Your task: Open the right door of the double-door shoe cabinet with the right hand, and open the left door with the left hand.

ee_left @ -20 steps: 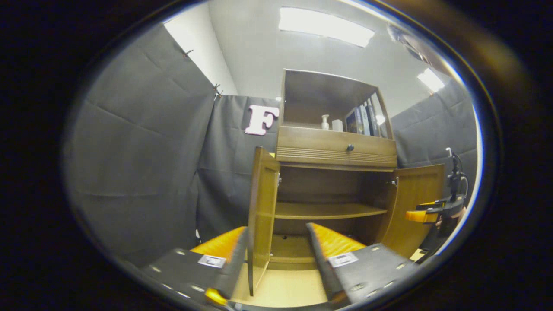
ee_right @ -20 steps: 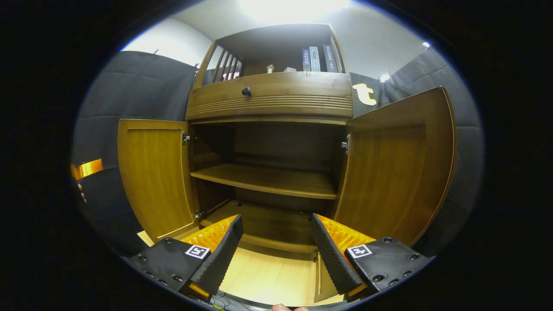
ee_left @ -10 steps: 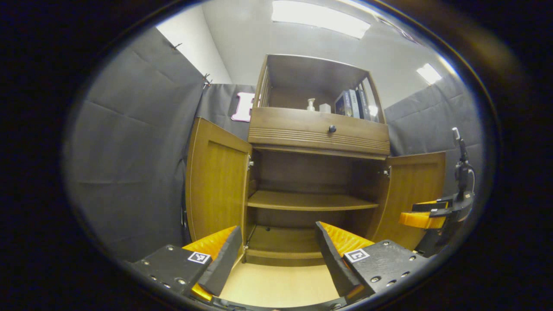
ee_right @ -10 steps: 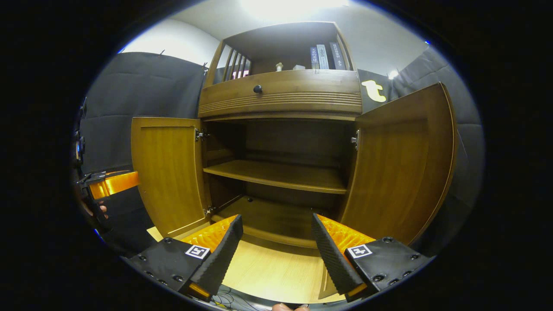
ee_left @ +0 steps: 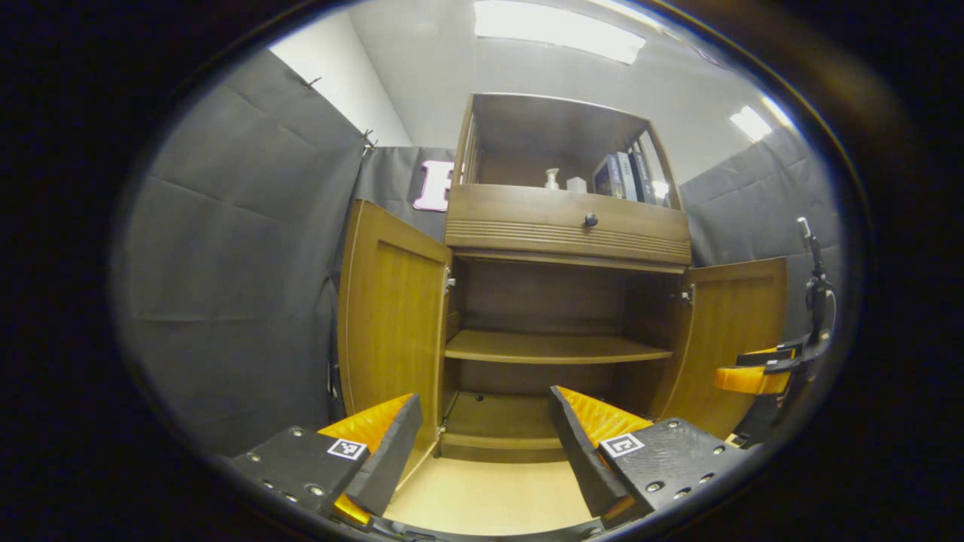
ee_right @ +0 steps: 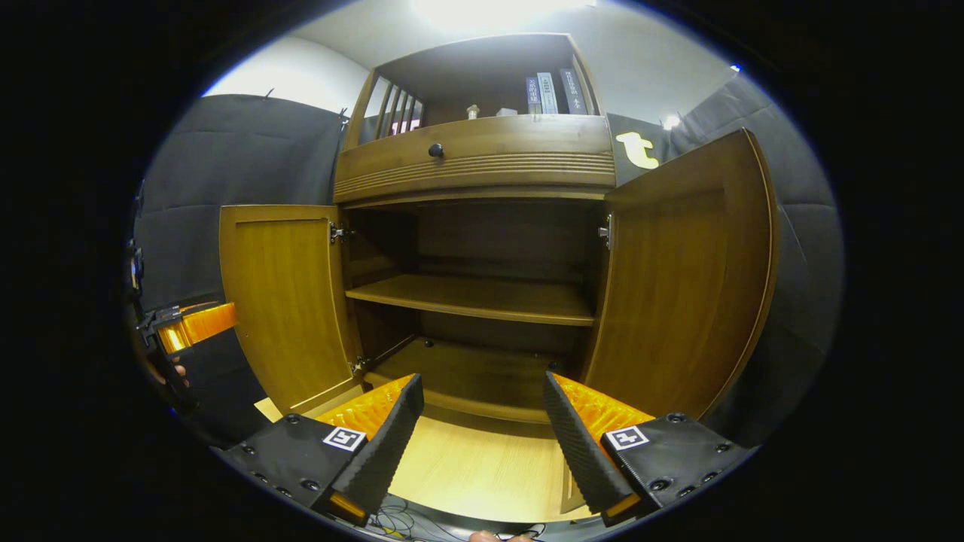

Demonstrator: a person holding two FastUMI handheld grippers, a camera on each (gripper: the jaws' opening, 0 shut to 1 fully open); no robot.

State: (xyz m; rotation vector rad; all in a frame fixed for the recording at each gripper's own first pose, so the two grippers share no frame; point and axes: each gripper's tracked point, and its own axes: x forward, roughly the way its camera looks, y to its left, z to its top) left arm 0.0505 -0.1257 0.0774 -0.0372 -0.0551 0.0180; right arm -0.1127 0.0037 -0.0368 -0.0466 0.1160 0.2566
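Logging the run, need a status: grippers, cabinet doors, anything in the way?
Left gripper open, right gripper open, both empty. Left door and right door swung wide. Shelf bare, nothing blocking.

you're in a recording booth staged as a home corner, not a lived-in room: black cloth walls (ee_left: 241, 248) pinned up on every side, ceiling light panels (ee_left: 557, 30) overhead, a pale wood floor (ee_right: 474, 470), and one wooden shoe cabinet (ee_right: 482, 162) with books (ee_right: 548, 92) and a pump bottle (ee_left: 552, 178) on top.
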